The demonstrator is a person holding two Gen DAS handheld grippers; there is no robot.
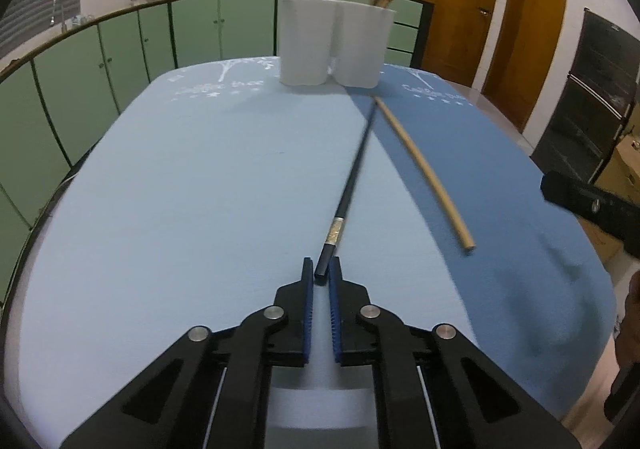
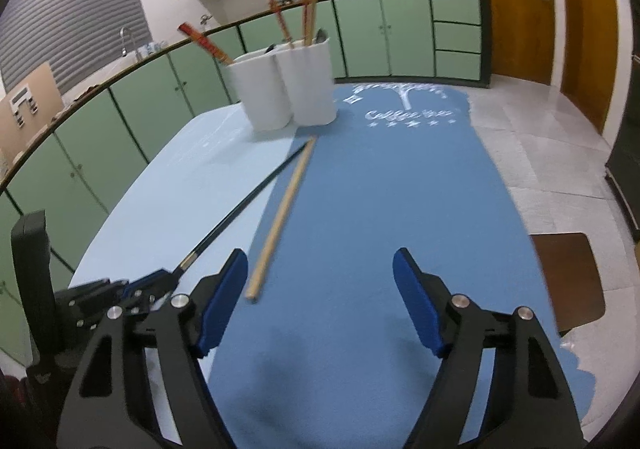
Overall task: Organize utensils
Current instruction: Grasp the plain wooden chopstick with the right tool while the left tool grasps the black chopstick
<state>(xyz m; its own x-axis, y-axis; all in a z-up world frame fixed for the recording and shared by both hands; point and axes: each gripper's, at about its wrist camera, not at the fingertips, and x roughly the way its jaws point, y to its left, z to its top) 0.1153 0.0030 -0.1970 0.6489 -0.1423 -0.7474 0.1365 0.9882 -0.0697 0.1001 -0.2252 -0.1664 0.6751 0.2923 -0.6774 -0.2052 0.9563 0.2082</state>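
Note:
A black chopstick [image 1: 352,185] lies on the blue cloth, its thick end between the fingertips of my left gripper [image 1: 321,271], whose jaws are narrowed around it. A tan wooden chopstick [image 1: 424,173] lies beside it to the right. A white multi-cup holder [image 1: 334,43] with red and wooden chopsticks stands at the far end of the table. In the right wrist view my right gripper [image 2: 320,269] is open and empty, above the dark blue cloth, with the tan chopstick [image 2: 282,217] just left of its left finger. The black chopstick [image 2: 240,209] and the left gripper [image 2: 160,281] show at left.
The table carries a light blue cloth [image 1: 180,189] and a dark blue cloth [image 2: 380,209]. Green cabinets [image 1: 120,49] run behind. A brown stool [image 2: 568,281] stands right of the table. Wooden doors [image 1: 532,29] are at the far right.

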